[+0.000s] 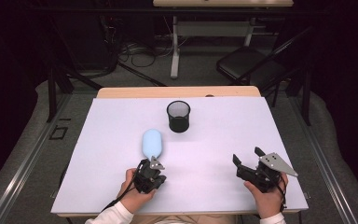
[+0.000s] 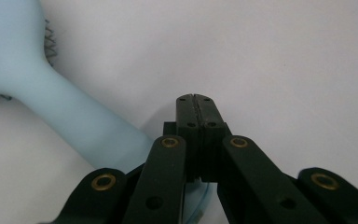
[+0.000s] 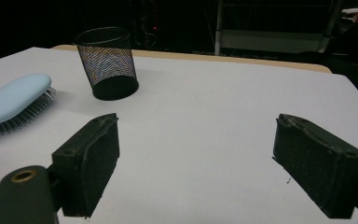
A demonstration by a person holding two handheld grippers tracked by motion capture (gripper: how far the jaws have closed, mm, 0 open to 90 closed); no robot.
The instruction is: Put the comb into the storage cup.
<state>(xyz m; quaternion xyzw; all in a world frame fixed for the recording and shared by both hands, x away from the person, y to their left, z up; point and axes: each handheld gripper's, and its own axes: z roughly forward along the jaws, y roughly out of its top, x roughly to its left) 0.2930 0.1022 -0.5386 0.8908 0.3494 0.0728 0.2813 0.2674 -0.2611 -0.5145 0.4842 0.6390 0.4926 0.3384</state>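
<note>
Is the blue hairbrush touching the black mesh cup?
Apart. In the right gripper view, a strip of bare white table lies between the hairbrush and the mesh cup. The high view shows the same gap between them.

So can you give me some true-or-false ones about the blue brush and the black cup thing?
1. The hairbrush lies with its bristles down on the table. True.
2. The hairbrush stands inside the mesh cup. False: it lies on the table, nearer the person than the cup, apart from it.
3. The right gripper has its jaws wide apart with nothing between them. True.
4. The left gripper has its jaws wide open. False: they are pressed together, beside the brush handle.
5. The mesh cup lies tipped on its side. False: it stands upright, with its open end up.
</note>
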